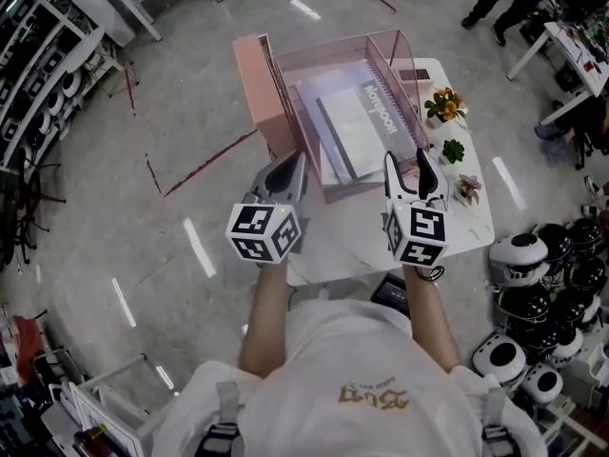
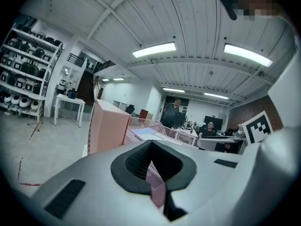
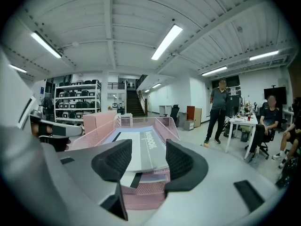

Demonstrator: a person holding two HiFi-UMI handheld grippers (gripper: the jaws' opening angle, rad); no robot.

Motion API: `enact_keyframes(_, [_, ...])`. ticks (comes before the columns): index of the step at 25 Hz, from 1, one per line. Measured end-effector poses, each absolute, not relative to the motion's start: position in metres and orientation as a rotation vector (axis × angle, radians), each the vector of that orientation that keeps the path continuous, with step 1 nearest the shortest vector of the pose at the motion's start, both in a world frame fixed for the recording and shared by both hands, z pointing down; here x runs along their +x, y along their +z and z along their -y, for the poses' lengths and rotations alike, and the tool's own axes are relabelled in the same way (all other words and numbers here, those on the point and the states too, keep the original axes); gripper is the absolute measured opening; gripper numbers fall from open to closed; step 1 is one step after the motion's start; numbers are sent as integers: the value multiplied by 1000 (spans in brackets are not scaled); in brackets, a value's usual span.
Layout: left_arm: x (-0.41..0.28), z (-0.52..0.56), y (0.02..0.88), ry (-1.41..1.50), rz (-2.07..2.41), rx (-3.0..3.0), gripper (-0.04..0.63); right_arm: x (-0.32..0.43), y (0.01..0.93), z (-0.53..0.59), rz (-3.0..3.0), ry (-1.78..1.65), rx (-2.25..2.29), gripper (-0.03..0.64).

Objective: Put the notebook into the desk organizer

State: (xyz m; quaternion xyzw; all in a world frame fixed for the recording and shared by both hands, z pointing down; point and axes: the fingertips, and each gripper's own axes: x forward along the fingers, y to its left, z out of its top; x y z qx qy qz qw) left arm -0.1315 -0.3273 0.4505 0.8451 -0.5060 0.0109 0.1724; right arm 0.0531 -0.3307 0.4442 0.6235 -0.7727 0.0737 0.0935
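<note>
The grey notebook (image 1: 357, 131) lies flat inside the pink mesh desk organizer (image 1: 314, 53) on the white table (image 1: 352, 250). My right gripper (image 1: 405, 165) hovers at the organizer's near right corner, open, with nothing between its pads. In the right gripper view the notebook (image 3: 151, 147) and the organizer's front wall (image 3: 141, 194) show through the gap of the right gripper (image 3: 148, 163). My left gripper (image 1: 295, 160) is at the near left corner with its fingers together. The left gripper view shows the left gripper (image 2: 157, 185) with only a thin slit, pink mesh visible through it.
A tall pink box (image 1: 257, 79) stands against the organizer's left side. Small potted plants (image 1: 443, 105) line the table's right edge, and a dark flat item (image 1: 414, 74) lies behind them. Helmets (image 1: 542, 284) crowd the floor at the right. People (image 3: 218, 109) are farther off.
</note>
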Motion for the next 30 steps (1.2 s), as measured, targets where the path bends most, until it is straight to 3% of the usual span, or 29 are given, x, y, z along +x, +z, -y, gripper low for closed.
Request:
enact_keyframes(17, [-119,259,428,-8,1417,2450,15,32,430,248,2654,559,1671,11])
enact_keyframes(30, [-116,227,419,-14,1417,2472,15,30,429,212,2656,535,1658,11])
